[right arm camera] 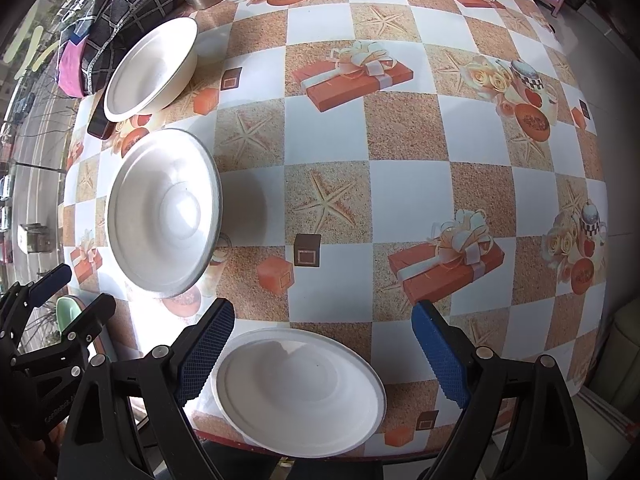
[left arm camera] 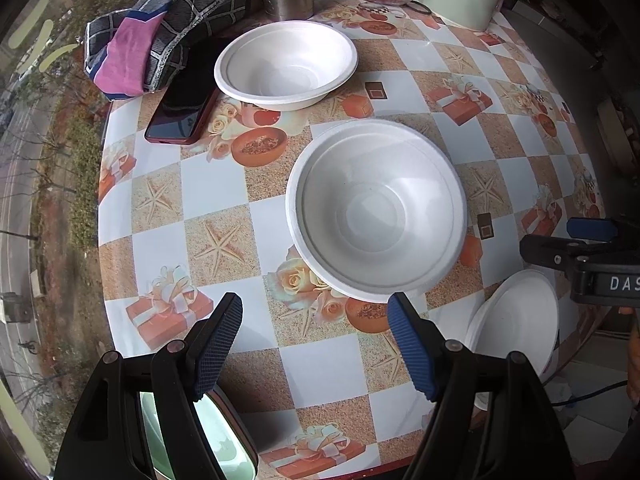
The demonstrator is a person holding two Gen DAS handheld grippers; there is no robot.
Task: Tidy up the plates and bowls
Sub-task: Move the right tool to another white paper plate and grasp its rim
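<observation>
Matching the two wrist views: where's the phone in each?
Left wrist: phone upper left, beside the far bowl, its top end under the checked cloth.
Right wrist: only a dark corner at the left, under that bowl's rim.
Shared landmark: the far bowl.

Both cameras are looking almost straight down on the table (left arm camera: 224, 360) from a moderate height. The left wrist view is hanging over the table's left edge, with the middle bowl (left arm camera: 376, 208) near its centre. The right wrist view is sitting further right, over the near edge above the nearest bowl (right arm camera: 300, 388). Both views are sharing the three white bowls, including the far bowl (left arm camera: 286, 64), and the patterned cloth.
</observation>
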